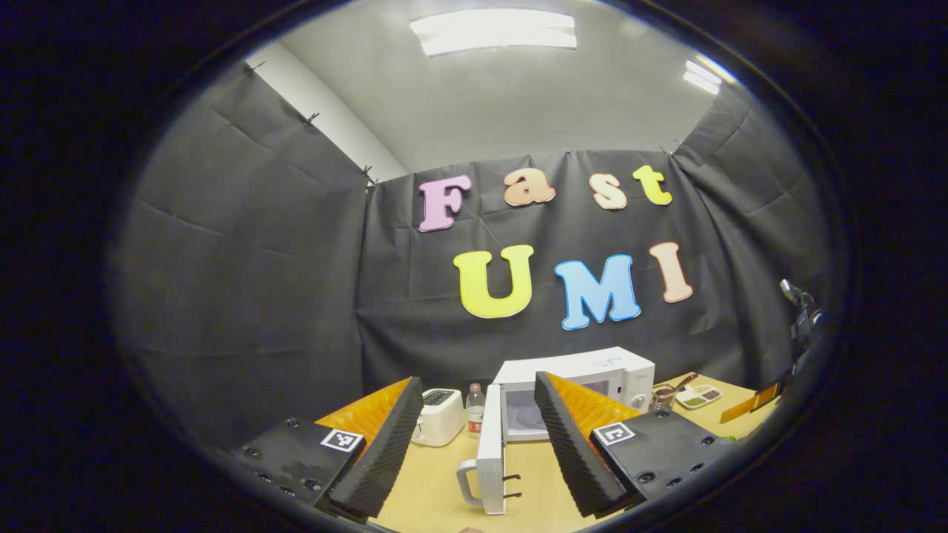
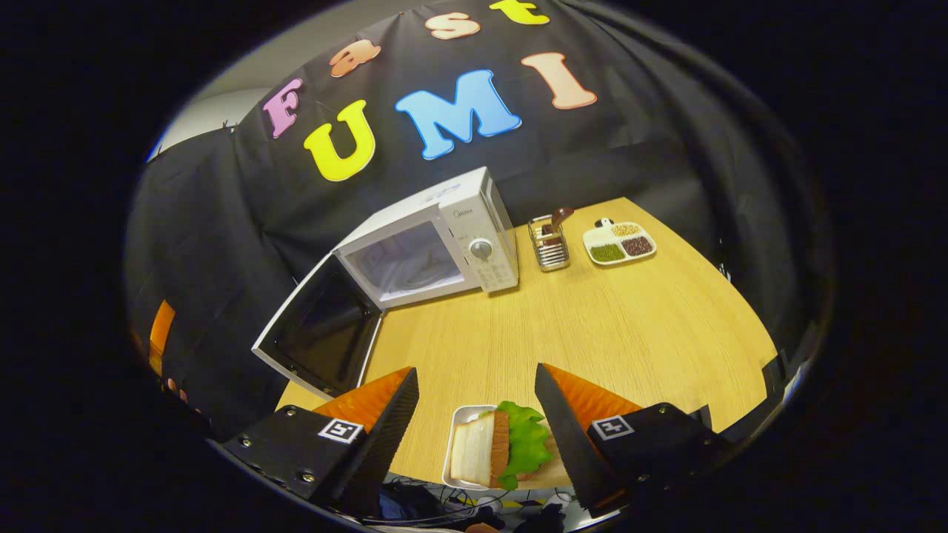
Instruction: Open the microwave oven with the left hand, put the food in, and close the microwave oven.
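Your left gripper (image 1: 474,444) hangs over the near edge of the worktop (image 1: 437,488), jaws apart and holding nothing; their inner faces are ribbed, wedge-shaped. Between them you look at the microwave (image 1: 592,370): a white boxy shell, its door (image 1: 491,459) swung wide and seen edge-on, with a pale loop handle (image 1: 466,483) on its outer face and two dark latch hooks on the near edge. Left of it stand a white toaster (image 1: 438,416) and a clear bottle (image 1: 475,411) with a red label. To the right sit a wire rack (image 1: 663,397) and a small divided dish (image 1: 699,396).

Your right gripper (image 2: 474,437) hovers low at the worktop's (image 2: 592,326) near edge, jaws apart, straddling the food (image 2: 496,448) without touching it. The food is a pale slab with a brown rind lying on ruffled green lettuce, in a white rectangular tray (image 2: 455,444). The worktop is light wood grain, bare between tray and microwave (image 2: 444,237). The door (image 2: 320,337) stands open to the left, its inner face dark and glossy; the cavity is pale. A round knob (image 2: 481,249) sits on the panel. Rack (image 2: 549,243) and dish (image 2: 619,242) lie beyond, well apart from the tray. Cables tangle below the worktop's edge.
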### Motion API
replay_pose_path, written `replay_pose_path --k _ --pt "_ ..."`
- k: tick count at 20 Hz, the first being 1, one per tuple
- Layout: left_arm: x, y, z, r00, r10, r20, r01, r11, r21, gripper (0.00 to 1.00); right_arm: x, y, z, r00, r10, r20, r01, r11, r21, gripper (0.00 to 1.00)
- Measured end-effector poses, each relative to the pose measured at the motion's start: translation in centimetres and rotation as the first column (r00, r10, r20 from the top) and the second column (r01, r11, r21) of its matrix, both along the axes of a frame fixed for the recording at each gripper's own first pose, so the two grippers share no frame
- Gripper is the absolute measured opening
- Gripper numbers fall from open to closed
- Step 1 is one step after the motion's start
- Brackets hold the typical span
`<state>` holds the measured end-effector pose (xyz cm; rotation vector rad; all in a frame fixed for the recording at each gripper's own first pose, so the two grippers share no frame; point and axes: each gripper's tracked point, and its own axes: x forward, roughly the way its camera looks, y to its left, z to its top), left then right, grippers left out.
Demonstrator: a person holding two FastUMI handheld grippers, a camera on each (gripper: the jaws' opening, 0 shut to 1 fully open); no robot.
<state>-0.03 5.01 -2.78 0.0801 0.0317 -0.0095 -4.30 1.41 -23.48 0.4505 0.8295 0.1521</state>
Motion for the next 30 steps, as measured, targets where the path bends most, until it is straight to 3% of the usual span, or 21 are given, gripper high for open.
replay_pose_path --k 7,8,16,17,20,21,22,23,24,25,26,27,30 --pt "-0.6 -0.4 -0.1 0.999 0.035 -0.018 -0.035 0.999 0.024 0.94 -2.3 0.0 -4.9 0.988 0.044 -0.147 -0.038 0.998 0.042 0.96" --pt "-0.7 -0.4 -0.3 0.999 0.038 -0.019 -0.038 0.999 0.027 1.0 -2.6 0.1 -5.5 0.985 0.054 -0.165 -0.047 0.998 0.046 0.96" --pt "-1.5 -1.8 -1.0 0.997 0.067 -0.038 -0.067 0.998 0.012 0.93 -5.5 1.0 -8.7 0.95 0.099 -0.295 -0.057 0.987 0.147 0.96" --pt "-1.6 -1.9 -1.1 0.996 0.074 -0.04 -0.073 0.997 0.012 1.0 -5.7 1.3 -9.2 0.945 0.107 -0.308 -0.058 0.985 0.164 0.96" --pt "-2.3 -2.3 -1.1 0.995 0.089 -0.044 -0.089 0.996 0.003 0.97 -6.4 2.2 -9.4 0.931 0.145 -0.335 -0.073 0.973 0.218 0.94" --pt "-2.6 -2.3 -1.2 0.994 0.095 -0.047 -0.095 0.995 0.002 0.97 -6.5 2.3 -9.4 0.927 0.151 -0.342 -0.072 0.97 0.234 0.88" --pt "-2.9 -2.2 -1.6 0.993 0.103 -0.05 -0.103 0.995 0.003 1.0 -6.3 2.6 -9.1 0.927 0.152 -0.341 -0.065 0.965 0.255 0.69" --pt "-2.9 -2.2 -1.5 0.993 0.109 -0.052 -0.109 0.994 0.001 1.0 -6.4 2.8 -9.3 0.923 0.172 -0.344 -0.08 0.961 0.266 0.57" --pt "-3.1 -2.3 -1.7 0.992 0.112 -0.055 -0.112 0.994 -0.006 1.0 -6.2 2.8 -8.8 0.93 0.163 -0.33 -0.067 0.956 0.285 0.57" --pt "-3.1 -2.4 -1.8 0.992 0.112 -0.058 -0.113 0.993 -0.012 0.99 -6.0 2.6 -8.6 0.924 0.174 -0.34 -0.071 0.953 0.295 0.39" --pt "-3.0 -2.5 -1.8 0.992 0.113 -0.058 -0.114 0.993 -0.014 0.98 -6.3 2.7 -8.7 0.925 0.176 -0.338 -0.075 0.954 0.29 0.37" --pt "-2.8 -2.5 -1.7 0.992 0.113 -0.057 -0.114 0.993 -0.014 0.97 -6.1 2.5 -8.4 0.926 0.172 -0.335 -0.074 0.955 0.288 0.25" --pt "-1.8 -2.4 -1.0 0.994 0.108 -0.036 -0.109 0.994 -0.023 0.93 -5.4 2.7 -7.4 0.934 0.18 -0.31 -0.089 0.954 0.285 0.25"
